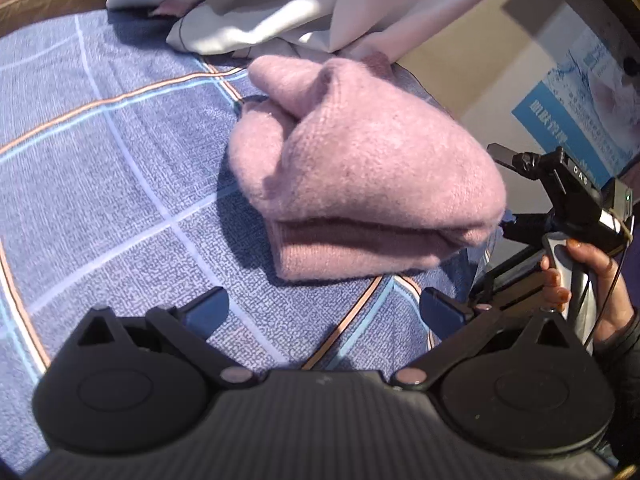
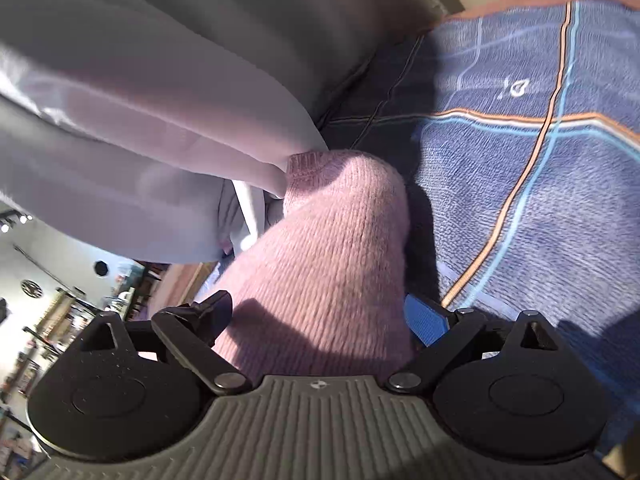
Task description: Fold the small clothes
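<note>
A pink knitted garment point(image 1: 360, 172) lies bunched and partly folded on a blue checked bed cover point(image 1: 112, 168). My left gripper point(image 1: 324, 312) is open and empty, a little in front of the garment's near edge. In the left wrist view the right gripper point(image 1: 516, 196) sits at the garment's right end, held by a hand point(image 1: 592, 276). In the right wrist view the pink garment point(image 2: 328, 264) fills the space between the wide-apart fingers of my right gripper point(image 2: 320, 320). The jaws are not closed on the cloth.
Pale grey and white cloth point(image 1: 280, 12) is heaped behind the garment and hangs over it in the right wrist view point(image 2: 140, 112). The bed's right edge point(image 1: 448, 100) runs next to a beige wall and a blue poster point(image 1: 580, 100).
</note>
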The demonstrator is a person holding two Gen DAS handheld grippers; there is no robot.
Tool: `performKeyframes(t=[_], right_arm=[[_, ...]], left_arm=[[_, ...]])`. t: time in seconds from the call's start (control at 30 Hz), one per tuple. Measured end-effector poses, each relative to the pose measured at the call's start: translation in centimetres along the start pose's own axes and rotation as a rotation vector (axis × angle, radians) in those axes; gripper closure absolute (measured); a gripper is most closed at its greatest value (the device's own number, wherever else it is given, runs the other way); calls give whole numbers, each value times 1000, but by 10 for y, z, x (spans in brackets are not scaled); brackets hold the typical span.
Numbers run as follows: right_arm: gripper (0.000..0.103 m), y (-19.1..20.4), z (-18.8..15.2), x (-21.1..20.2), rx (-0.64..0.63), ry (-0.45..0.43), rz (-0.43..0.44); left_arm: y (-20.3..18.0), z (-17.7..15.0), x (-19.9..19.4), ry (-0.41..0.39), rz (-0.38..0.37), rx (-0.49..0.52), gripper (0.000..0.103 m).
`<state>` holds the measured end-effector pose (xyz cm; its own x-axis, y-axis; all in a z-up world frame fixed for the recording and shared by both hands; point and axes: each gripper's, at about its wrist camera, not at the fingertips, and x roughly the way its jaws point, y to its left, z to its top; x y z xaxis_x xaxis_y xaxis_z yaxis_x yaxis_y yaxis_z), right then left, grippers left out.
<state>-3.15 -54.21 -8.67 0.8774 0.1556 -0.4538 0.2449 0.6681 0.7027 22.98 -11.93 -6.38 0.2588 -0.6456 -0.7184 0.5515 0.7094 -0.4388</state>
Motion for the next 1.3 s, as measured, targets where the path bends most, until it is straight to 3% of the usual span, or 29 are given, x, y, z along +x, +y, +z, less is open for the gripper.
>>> performKeyframes(t=[0.2,0.3,0.43,0.6,0.77,0.9,0.93,1.03,1.13,1.3], right_arm=[[0,41,-16,-37,-134,18,-32],[0,67,-26,-55,-214,36,-54],[0,108,-38,-62,-417,113,-152],[0,162,-56,-55,-708,221,-285],[0,189,-66,-40,-927,309,-396],[0,198,-59,-30,-1026,324,-469],[0,200,-58,-27,-1042,332,-477],[0,200,-53,-17,-1043,366,-491],[0,200,-54,-8,-1062,400,-509],[0,198,-57,-2,-1059,437,-505]], left_arm=[[-37,14,-7,-35,67,122,0],[-57,16,-23,-46,136,196,0],[-66,21,-38,-67,155,211,0],[-95,31,-52,-51,285,310,0],[-106,50,-53,-34,259,306,0],[-128,61,-39,-33,458,422,0],[-130,64,-37,-38,467,430,0],[-128,75,-32,8,397,373,0],[-135,72,-26,11,434,428,0],[-136,71,-20,29,439,426,0]])
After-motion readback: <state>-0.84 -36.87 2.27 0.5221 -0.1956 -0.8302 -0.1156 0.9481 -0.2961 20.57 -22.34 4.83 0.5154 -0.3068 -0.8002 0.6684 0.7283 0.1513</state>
